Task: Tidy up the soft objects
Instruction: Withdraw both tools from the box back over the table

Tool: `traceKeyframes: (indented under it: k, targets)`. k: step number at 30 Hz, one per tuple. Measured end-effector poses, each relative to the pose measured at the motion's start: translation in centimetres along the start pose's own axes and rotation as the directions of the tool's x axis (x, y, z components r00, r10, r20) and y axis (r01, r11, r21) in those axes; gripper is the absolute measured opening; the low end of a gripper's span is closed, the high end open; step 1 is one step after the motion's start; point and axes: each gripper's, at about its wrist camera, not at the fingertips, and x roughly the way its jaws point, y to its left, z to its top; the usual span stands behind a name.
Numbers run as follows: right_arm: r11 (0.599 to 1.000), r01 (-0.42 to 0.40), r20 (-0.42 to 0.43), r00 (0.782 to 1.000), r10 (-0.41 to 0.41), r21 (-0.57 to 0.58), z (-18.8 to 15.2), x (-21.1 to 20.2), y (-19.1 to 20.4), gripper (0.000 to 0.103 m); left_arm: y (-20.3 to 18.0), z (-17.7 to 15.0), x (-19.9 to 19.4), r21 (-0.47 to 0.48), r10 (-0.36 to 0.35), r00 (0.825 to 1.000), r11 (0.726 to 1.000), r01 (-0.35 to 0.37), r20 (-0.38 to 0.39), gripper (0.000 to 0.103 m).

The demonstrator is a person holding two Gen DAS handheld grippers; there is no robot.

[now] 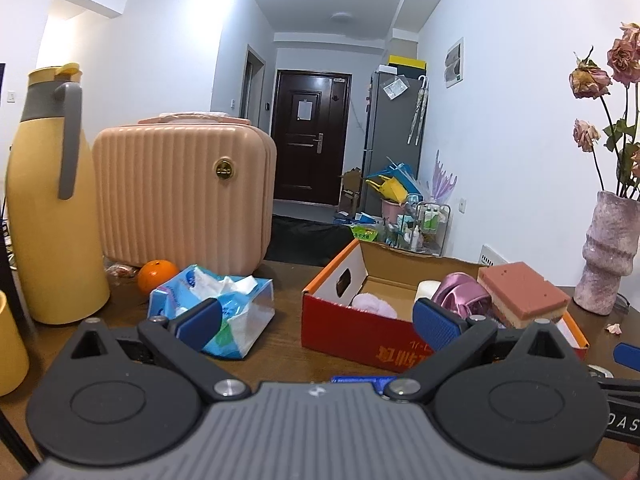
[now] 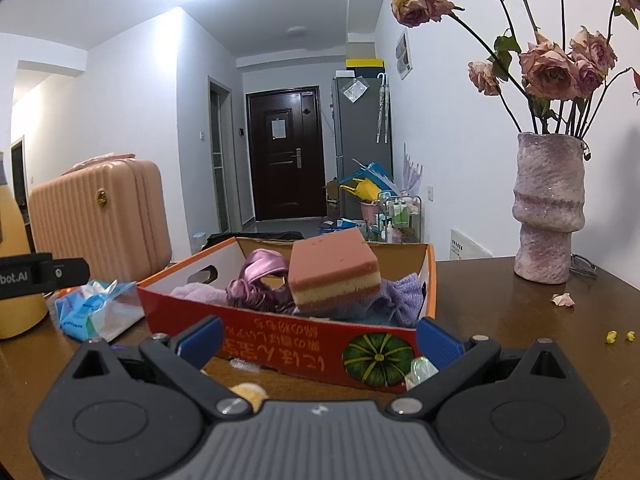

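Observation:
A red and orange cardboard box (image 1: 344,332) (image 2: 280,340) sits on the dark wooden table. Inside it lie a pink-and-yellow sponge (image 1: 520,294) (image 2: 334,276) tilted on top, a shiny purple satin scrunchie (image 1: 464,294) (image 2: 256,280), a pale lilac fluffy cloth (image 1: 374,304) (image 2: 196,292) and a lilac knit cloth (image 2: 400,296). A blue soft tissue pack (image 1: 224,308) (image 2: 96,312) lies left of the box. My left gripper (image 1: 316,324) is open, one finger in front of the tissue pack, the other before the box. My right gripper (image 2: 318,342) is open before the box's front wall, holding nothing.
A pink ribbed case (image 1: 184,192) (image 2: 100,216), a yellow thermos jug (image 1: 48,208) and an orange (image 1: 157,275) stand left. A lilac vase of dried roses (image 2: 548,208) (image 1: 606,252) stands right. Petals (image 2: 563,300) and small yellow crumbs (image 2: 618,336) dot the table. A yellow fluffy bit (image 2: 250,394) lies near my right gripper.

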Motion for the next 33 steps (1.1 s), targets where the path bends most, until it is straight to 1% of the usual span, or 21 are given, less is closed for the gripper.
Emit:
traceKeyframes:
  k: [10,20,27,33]
  targets:
    - [1.0,-0.009,0.005,1.0,0.009,-0.029,-1.0,-2.8,0.4,0.103,1.2,-1.1,-2.6,0.012,0.01,1.0,1.0,-0.009,-0.009,0.103]
    - [0.998,-0.027,0.02,0.999,0.028,-0.048,-1.9,-5.5,0.9,0.103,2.2,-1.9,-5.6,0.001,0.008,1.0,1.0,-0.008,-0.012,0.103]
    - [0.999,-0.025,0.042,0.999,0.027,-0.04,-2.3,-7.1,1.0,0.103,3.0,-2.6,-7.4,-0.002,0.01,1.0,1.0,-0.01,-0.019,0.103]
    - [0.997,-0.054,0.012,0.998,0.055,-0.046,-2.4,-7.3,1.1,0.103,3.9,-3.0,-8.3,-0.01,0.015,0.999,1.0,-0.016,-0.028,0.103]
